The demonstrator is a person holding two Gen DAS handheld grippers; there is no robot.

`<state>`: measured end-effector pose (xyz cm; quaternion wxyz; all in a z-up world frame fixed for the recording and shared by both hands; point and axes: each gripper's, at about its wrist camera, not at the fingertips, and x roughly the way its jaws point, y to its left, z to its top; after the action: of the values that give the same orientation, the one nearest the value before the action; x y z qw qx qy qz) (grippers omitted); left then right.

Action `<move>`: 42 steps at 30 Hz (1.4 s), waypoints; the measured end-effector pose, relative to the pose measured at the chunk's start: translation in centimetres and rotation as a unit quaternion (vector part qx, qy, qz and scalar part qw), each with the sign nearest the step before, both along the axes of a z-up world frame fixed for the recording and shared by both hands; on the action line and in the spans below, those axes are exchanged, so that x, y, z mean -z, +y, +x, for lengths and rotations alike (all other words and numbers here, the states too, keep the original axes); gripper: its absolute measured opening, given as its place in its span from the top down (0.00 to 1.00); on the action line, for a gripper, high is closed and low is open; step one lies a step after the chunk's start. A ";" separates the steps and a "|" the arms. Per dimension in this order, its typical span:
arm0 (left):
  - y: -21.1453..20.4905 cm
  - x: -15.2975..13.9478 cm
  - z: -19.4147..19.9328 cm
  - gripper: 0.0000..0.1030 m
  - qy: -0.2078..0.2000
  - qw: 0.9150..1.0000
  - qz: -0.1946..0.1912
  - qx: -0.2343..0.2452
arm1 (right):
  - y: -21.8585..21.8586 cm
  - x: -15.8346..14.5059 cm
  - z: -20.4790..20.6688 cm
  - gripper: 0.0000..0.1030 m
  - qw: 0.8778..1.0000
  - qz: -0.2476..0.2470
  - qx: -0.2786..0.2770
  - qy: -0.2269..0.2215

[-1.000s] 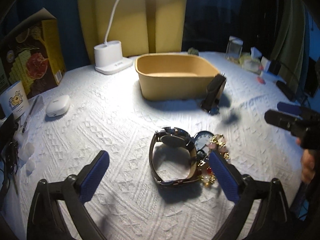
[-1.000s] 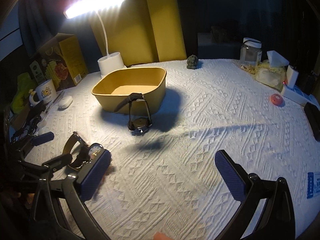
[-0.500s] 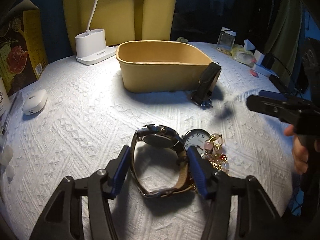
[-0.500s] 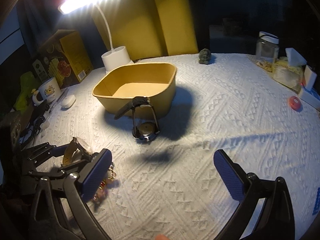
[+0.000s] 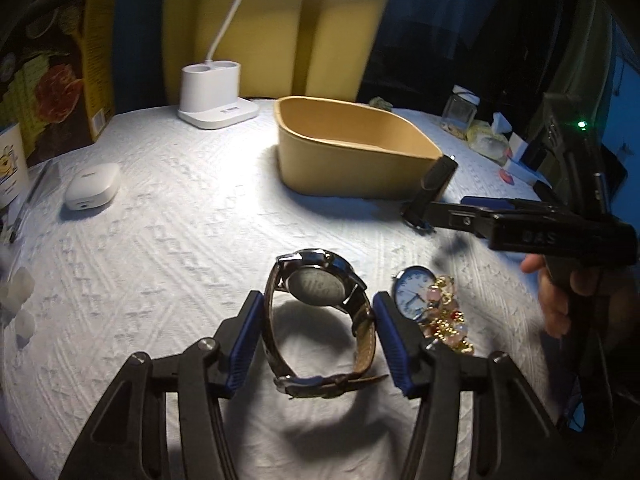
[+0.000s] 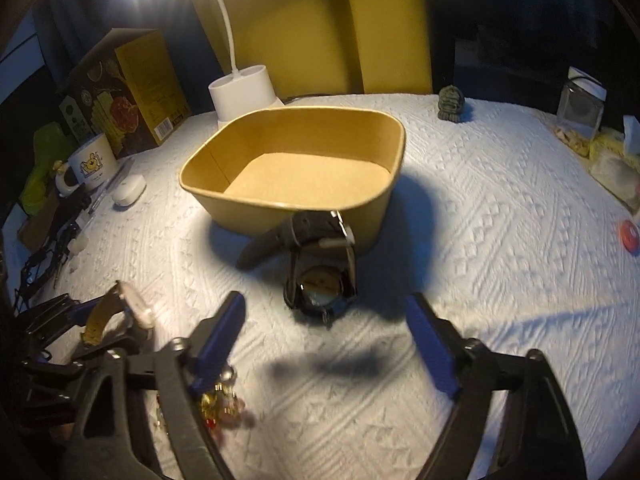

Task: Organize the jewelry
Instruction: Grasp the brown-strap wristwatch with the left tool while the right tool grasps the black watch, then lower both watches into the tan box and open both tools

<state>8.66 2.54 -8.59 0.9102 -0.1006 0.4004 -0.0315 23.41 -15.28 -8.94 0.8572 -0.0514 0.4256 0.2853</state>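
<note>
My left gripper point(image 5: 318, 330) is shut on a brown-strapped wristwatch point(image 5: 320, 312), its blue pads against both sides of the strap loop, just above the white cloth. A small blue-faced watch point(image 5: 414, 294) and a beaded gold bracelet point(image 5: 446, 320) lie just right of it. My right gripper point(image 6: 326, 346) is open and empty, just in front of a black watch point(image 6: 320, 276) that leans against the tan tray point(image 6: 292, 204). The left gripper with its watch point(image 6: 108, 312) shows at the left of the right wrist view.
A white lamp base point(image 5: 214, 98) stands behind the tray. A printed box point(image 5: 56, 80), a mug point(image 6: 90, 164) and a white earbud case point(image 5: 92, 186) sit on the left. A jar point(image 6: 580, 108), tissues and a small figurine point(image 6: 452, 104) stand at the back right.
My left gripper closed onto the brown-strapped watch. My right gripper moved forward toward the black watch and its jaws narrowed somewhat.
</note>
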 end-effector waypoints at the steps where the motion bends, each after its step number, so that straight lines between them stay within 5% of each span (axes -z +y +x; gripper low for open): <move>1: 0.2 0.0 -0.1 0.46 -0.002 1.000 -0.001 -0.002 | 0.2 0.2 0.2 0.36 1.000 -0.001 0.001 0.001; 5: 1.1 -0.1 -0.8 0.46 -0.010 1.000 -0.006 -0.010 | 1.0 1.1 0.8 0.63 1.000 -0.009 0.009 0.012; 17: 1.7 -1.0 -2.2 0.46 -0.032 0.999 -0.012 -0.019 | 0.2 -0.4 -1.9 0.65 0.999 -0.021 0.016 -0.026; 29: -0.7 -4.6 -2.7 0.46 -0.073 0.997 0.012 -0.011 | -3.4 -6.6 -4.5 0.65 0.994 0.020 0.028 -0.101; 36: -2.4 -7.8 -1.2 0.46 -0.109 0.993 0.043 0.004 | -4.8 -11.5 -2.9 0.65 0.985 0.043 0.036 -0.162; 42: -2.7 -9.2 1.8 0.46 -0.116 0.992 0.051 0.003 | -4.7 -12.5 0.2 0.64 0.984 0.065 0.028 -0.164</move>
<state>10.51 -0.17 0.64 0.9544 -0.0488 0.2932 -0.0259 23.59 -20.02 3.58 0.9248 -0.0297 0.2608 0.2754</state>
